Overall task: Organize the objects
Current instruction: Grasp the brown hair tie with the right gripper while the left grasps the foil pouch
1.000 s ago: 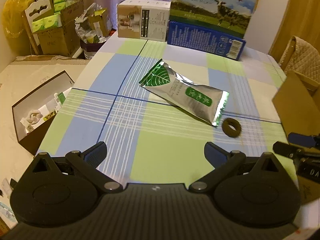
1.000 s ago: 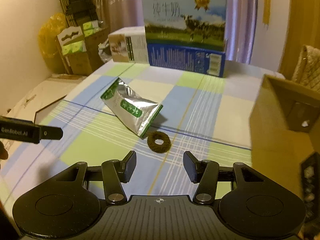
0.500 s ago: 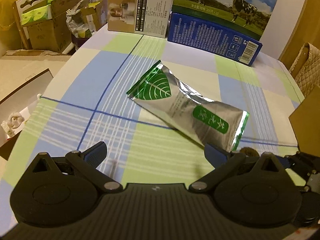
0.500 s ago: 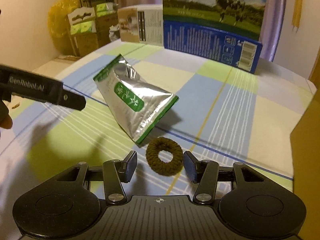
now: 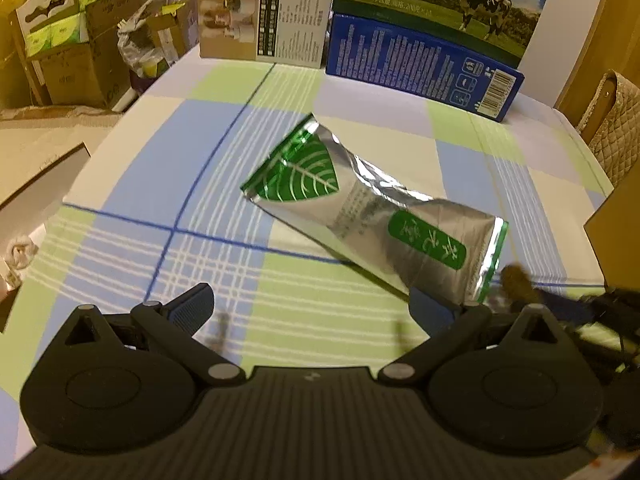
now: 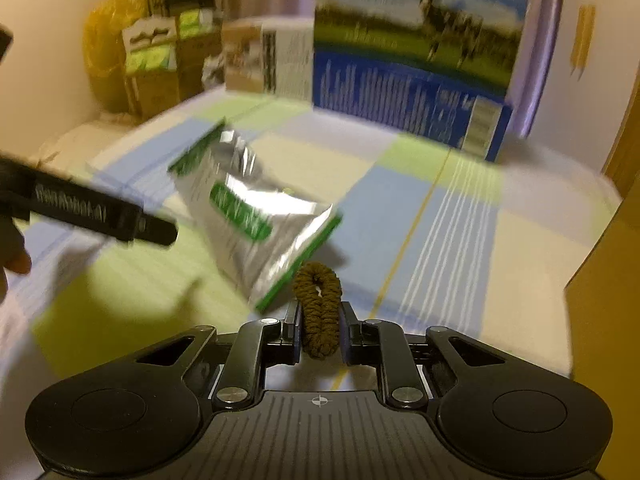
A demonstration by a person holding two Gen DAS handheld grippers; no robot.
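Right tongs (image 6: 319,330) had closed since half a second earlier, now pinching the brown hair tie (image 6: 318,308), squeezed oval, just beside the foil pouch's (image 5: 372,216) near corner. Left tongs (image 5: 316,312) spread, empty, over the surface (image 5: 304,320). Judged: pick secured, tie ready for transfer.

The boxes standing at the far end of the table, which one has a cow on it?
The tall blue milk carton box on the right shows the cow in a green field; the shorter beige and white cardboard box beside it on the left does not.
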